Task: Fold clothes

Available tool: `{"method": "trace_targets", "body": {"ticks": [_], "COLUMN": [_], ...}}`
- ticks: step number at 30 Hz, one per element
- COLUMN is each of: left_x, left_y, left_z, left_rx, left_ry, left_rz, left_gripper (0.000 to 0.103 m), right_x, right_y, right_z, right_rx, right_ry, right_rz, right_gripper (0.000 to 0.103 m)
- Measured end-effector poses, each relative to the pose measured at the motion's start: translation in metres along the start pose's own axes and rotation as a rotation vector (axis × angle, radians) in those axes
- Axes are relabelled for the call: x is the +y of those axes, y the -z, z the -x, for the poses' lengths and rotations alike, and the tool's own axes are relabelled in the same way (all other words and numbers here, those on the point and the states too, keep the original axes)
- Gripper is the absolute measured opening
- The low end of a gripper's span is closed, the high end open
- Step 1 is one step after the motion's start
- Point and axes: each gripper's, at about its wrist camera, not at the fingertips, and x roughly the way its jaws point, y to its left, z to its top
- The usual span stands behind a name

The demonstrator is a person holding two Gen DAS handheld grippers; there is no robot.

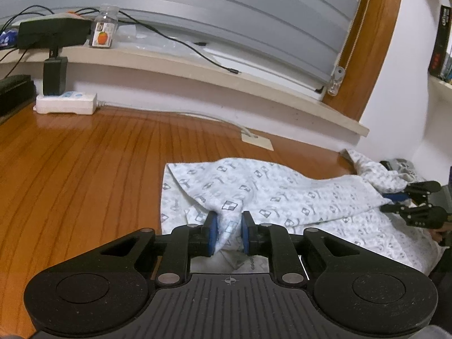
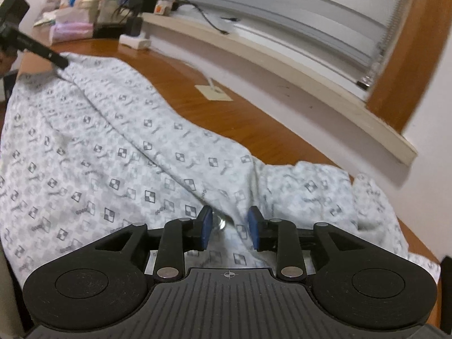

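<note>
Fabric, white cotton with grey checks [image 1: 282, 195], sits pinched in left gripper [image 1: 229, 233]; right gripper [image 2: 229, 230] at 3 o'clock gapes slightly, loose around a fold.

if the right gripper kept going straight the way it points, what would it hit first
Most likely the patterned garment. The right gripper tilts down at it with jaws parted, a raised ridge of the cloth lying between them and just ahead. The wooden tabletop lies beyond, though depth is hard to judge.

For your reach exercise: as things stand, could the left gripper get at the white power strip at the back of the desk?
Probably yes. Bare wooden desk lies between the left gripper and the power strip, nothing blocking. But a fold of the patterned garment sits between its pads.
</note>
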Motion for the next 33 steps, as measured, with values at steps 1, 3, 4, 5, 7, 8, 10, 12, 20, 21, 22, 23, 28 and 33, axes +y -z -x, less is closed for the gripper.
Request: {"method": "trace_targets", "body": {"ticks": [1, 3, 4, 5, 7, 8, 10, 12, 20, 21, 22, 23, 28, 33], "left_x": [0.000, -0.001, -0.001, -0.001, -0.003, -0.004, -0.009, -0.018, -0.061, -0.065, -0.067, -0.069, -0.069, -0.064], "left_y": [-0.001, -0.003, -0.004, -0.006, -0.007, -0.008, -0.009, -0.009, -0.009, -0.008, -0.006, -0.004, -0.003, -0.014], "left_z": [0.002, 0.009, 0.012, 0.015, 0.018, 0.020, 0.020, 0.015, -0.021, -0.027, -0.032, -0.037, -0.050, -0.050], "left_rx": [-0.004, -0.017, -0.020, -0.023, -0.021, -0.020, -0.013, -0.002, 0.081, 0.100, 0.120, 0.140, 0.164, 0.143], "left_ry": [-0.008, -0.035, -0.042, -0.048, -0.052, -0.054, -0.064, -0.067, -0.067, -0.065, -0.063, -0.064, -0.073, -0.051], "left_rz": [-0.004, -0.020, -0.030, -0.039, -0.061, -0.075, -0.112, -0.169, -0.454, -0.484, -0.516, -0.543, -0.563, -0.516], "left_gripper": [0.030, 0.034, 0.034, 0.034, 0.034, 0.039, 0.045, 0.047, 0.054, 0.054, 0.054, 0.054, 0.054, 0.016], "right_x": [-0.002, -0.005, -0.006, -0.008, -0.009, -0.009, -0.010, -0.010, -0.012, -0.013, -0.014, -0.014, -0.015, -0.010], "right_y": [-0.001, -0.003, -0.003, -0.004, -0.006, -0.006, -0.008, -0.010, -0.023, -0.023, -0.024, -0.025, -0.027, -0.026], "right_z": [-0.001, -0.002, -0.001, -0.001, 0.001, 0.002, 0.004, 0.005, -0.004, -0.005, -0.005, -0.006, -0.003, -0.005], "right_rx": [-0.002, -0.007, -0.015, -0.023, -0.041, -0.055, -0.082, -0.109, -0.136, -0.139, -0.142, -0.145, -0.173, -0.168], "right_ry": [-0.007, -0.016, -0.012, -0.008, 0.004, 0.012, 0.029, 0.051, 0.091, 0.093, 0.095, 0.098, 0.107, 0.123], "right_rz": [-0.006, -0.022, -0.026, -0.031, -0.039, -0.045, -0.062, -0.083, -0.128, -0.130, -0.133, -0.137, -0.165, -0.145], "right_gripper": [0.028, 0.022, 0.016, 0.009, 0.008, 0.007, 0.006, 0.006, 0.006, 0.006, 0.006, 0.006, 0.006, 0.006]}}
